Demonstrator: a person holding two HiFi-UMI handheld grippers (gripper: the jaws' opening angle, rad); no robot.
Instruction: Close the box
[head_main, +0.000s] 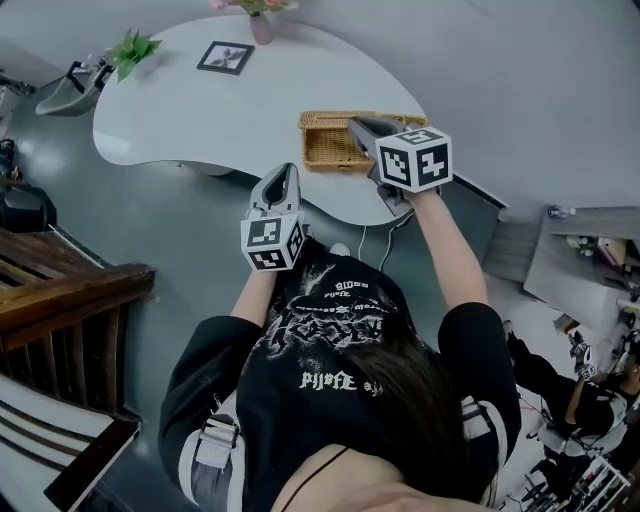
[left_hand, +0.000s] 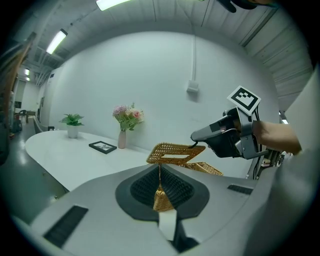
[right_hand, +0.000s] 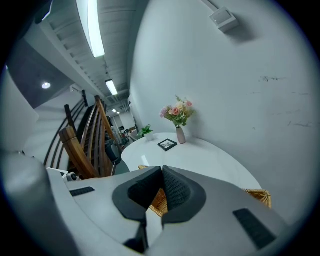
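Observation:
A woven wicker box (head_main: 328, 152) stands on the white table (head_main: 190, 110) near its front right edge. Its lid (left_hand: 172, 152) is lifted and hangs tilted above the base (left_hand: 209, 169). My right gripper (head_main: 354, 124) reaches over the box and is shut on the lid's edge; from the left gripper view, that right gripper (left_hand: 198, 137) pinches the lid's right corner. In the right gripper view, wicker (right_hand: 159, 202) shows just under the closed right gripper (right_hand: 161, 186). My left gripper (head_main: 285, 171) hovers before the table's edge, short of the box, shut and holding nothing; its pads (left_hand: 167, 186) meet.
Farther back on the table are a picture frame (head_main: 225, 57), a vase of flowers (head_main: 262, 22) and a small potted plant (head_main: 130, 48). A wooden stair rail (head_main: 60, 290) stands at the left. A cable (head_main: 364, 238) hangs from the table's front edge.

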